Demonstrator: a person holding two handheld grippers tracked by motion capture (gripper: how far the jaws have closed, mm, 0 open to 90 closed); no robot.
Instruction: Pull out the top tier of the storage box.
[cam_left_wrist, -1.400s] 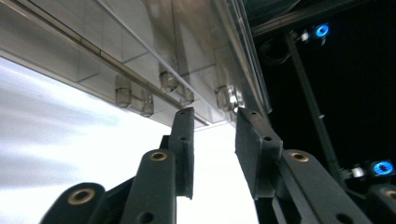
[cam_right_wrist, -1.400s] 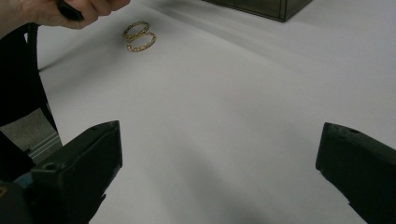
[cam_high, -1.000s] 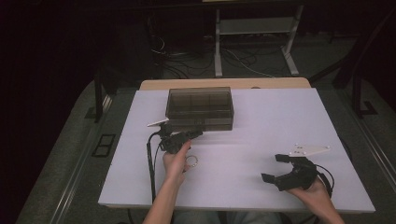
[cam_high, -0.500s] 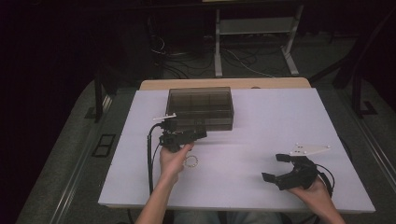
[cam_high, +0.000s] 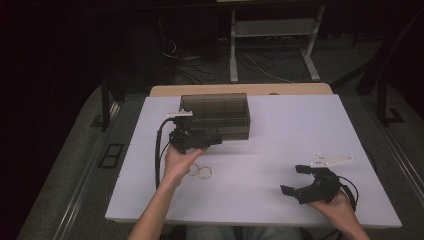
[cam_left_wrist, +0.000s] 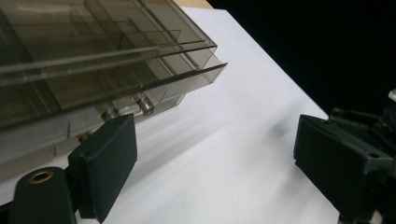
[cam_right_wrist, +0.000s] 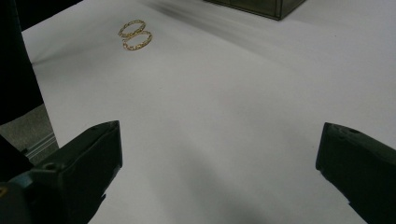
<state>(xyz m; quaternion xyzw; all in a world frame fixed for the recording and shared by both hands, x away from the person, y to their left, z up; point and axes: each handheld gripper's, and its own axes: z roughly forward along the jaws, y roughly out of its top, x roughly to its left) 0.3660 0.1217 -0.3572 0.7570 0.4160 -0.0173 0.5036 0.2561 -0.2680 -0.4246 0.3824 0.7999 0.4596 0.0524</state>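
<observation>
A smoky see-through plastic box (cam_high: 215, 116) with a lid stands at the back of the white table (cam_high: 300, 125). My left gripper (cam_high: 216, 139) is held above the table just in front of the box. Its jaws have just been opening and stand open with nothing between them. In the left gripper view the box (cam_left_wrist: 93, 60) and its small metal latch (cam_left_wrist: 142, 104) lie close beyond the left gripper (cam_left_wrist: 219, 168). Two gold hoops (cam_high: 200, 172) lie side by side under the left hand. My right gripper (cam_high: 292, 179) rests open at the front right, and the gold hoops (cam_right_wrist: 135, 35) lie beyond the right gripper (cam_right_wrist: 224, 163).
The table's front edge runs just before both forearms. Bare white surface stretches between the two grippers and right of the box. Dark floor with cables and a metal stand (cam_high: 272, 40) lies behind the table. A corner of the box (cam_right_wrist: 261, 7) shows far off.
The left gripper has risen off the table by the hoops and come closer to the box front, with its jaws wider apart. The right hand and gripper have stayed put.
</observation>
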